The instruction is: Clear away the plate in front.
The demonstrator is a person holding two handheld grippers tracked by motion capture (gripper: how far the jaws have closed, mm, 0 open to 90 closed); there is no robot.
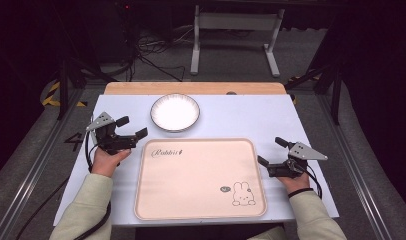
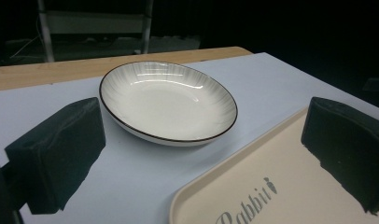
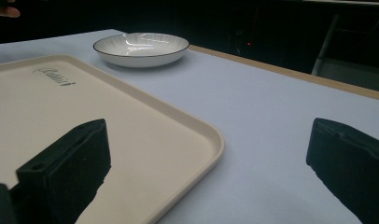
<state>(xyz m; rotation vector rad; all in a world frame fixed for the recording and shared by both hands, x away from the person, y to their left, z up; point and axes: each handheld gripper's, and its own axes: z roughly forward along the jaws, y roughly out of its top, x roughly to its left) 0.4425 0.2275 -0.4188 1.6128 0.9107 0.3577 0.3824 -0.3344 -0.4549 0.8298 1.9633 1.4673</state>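
A white bowl-like plate with a dark rim (image 1: 175, 112) (image 2: 168, 100) (image 3: 142, 48) rests on the pale blue table top, just beyond the far left corner of a cream tray (image 1: 201, 178) (image 2: 281, 186) (image 3: 61, 116) printed with "Rabbit" and a rabbit drawing. My left gripper (image 1: 132, 127) (image 2: 201, 158) hovers left of the tray, aimed at the plate, its jaws wide apart with nothing between them. At the tray's right edge my right gripper (image 1: 271, 151) (image 3: 211, 172) is open too, one jaw over the tray rim and the other over the table.
A wooden strip (image 1: 193, 88) runs along the table's far edge. Beyond it stand a white frame (image 1: 236, 35) and cables on a dark floor. Bare table surface (image 1: 251, 117) lies right of the plate.
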